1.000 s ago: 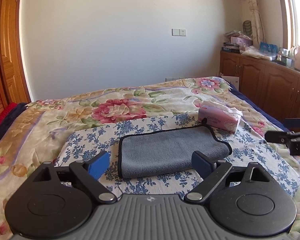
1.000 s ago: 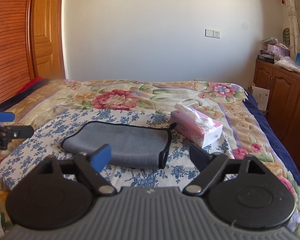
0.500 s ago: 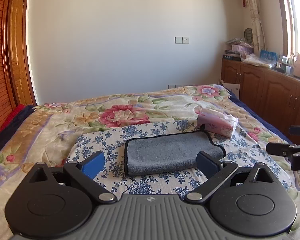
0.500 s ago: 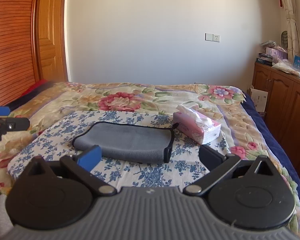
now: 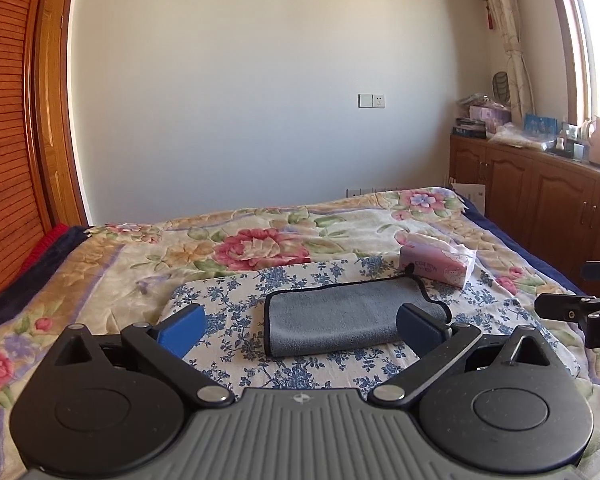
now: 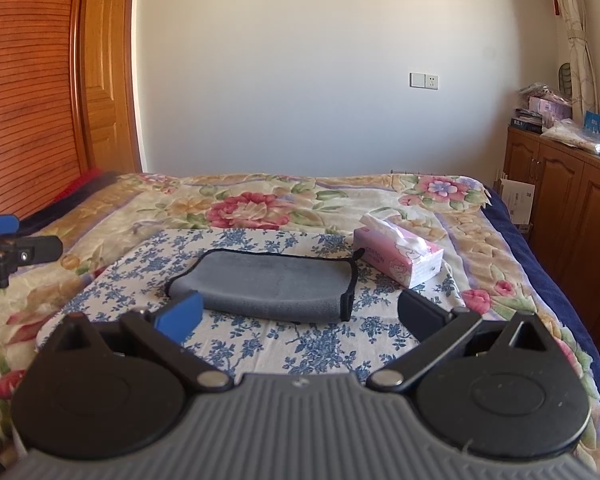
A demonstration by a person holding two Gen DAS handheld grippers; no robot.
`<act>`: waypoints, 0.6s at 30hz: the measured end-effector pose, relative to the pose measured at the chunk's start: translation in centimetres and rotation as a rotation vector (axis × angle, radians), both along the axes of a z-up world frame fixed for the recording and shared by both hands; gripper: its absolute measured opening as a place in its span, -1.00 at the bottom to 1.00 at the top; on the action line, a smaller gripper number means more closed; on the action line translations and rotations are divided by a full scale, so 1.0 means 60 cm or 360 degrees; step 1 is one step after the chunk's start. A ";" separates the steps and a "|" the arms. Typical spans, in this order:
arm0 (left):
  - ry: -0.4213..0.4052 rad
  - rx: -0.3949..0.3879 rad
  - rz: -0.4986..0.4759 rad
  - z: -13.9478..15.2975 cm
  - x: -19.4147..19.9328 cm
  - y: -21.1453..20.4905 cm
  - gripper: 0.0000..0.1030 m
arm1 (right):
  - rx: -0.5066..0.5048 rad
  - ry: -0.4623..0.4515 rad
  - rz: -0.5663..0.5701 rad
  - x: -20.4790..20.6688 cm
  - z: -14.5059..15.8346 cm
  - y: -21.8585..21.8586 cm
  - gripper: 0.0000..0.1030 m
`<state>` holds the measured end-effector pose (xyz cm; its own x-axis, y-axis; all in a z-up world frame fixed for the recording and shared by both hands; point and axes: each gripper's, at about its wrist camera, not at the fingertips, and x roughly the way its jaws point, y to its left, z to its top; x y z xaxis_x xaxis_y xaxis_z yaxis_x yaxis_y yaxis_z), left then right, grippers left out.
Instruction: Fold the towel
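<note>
Grippers have both backed off and lifted over the last second, left gripper (image 5: 300, 330) and right gripper (image 6: 298, 314) with fingers spread wide and empty, leaving the grey towel (image 5: 348, 320) folded on the blue-flowered cloth (image 6: 260, 344) on the bed (image 5: 260, 232) beside the tissue pack (image 6: 400, 256), so folding looks basically done.

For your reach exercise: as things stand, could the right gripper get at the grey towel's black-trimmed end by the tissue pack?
Probably yes. The right gripper is open and empty, the towel lies flat just ahead, and nothing stands between them. The tissue pack sits beside that end, apart from it.
</note>
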<state>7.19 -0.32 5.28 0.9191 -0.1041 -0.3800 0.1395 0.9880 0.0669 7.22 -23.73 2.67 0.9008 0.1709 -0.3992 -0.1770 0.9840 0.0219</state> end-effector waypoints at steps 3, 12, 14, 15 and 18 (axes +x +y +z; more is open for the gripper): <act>0.0002 0.0000 0.0004 -0.003 -0.013 0.001 1.00 | 0.0008 -0.0006 0.0002 -0.009 -0.001 0.002 1.00; 0.0044 -0.0018 0.0032 -0.023 -0.043 0.011 1.00 | 0.0029 -0.0004 0.0011 -0.035 -0.012 0.013 1.00; 0.0049 -0.0027 0.0039 -0.028 -0.050 0.014 1.00 | 0.0034 0.0003 0.0014 -0.040 -0.016 0.016 1.00; 0.0053 -0.0032 0.0041 -0.030 -0.053 0.016 1.00 | 0.0035 0.0004 0.0016 -0.044 -0.017 0.017 1.00; 0.0062 -0.0042 0.0057 -0.037 -0.059 0.019 1.00 | 0.0035 0.0012 0.0019 -0.052 -0.023 0.021 1.00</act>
<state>3.62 0.83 3.03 0.9070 -0.0815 -0.4133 0.1058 0.9937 0.0362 4.10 -22.49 1.28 0.8956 0.1905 -0.4019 -0.1886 0.9810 0.0448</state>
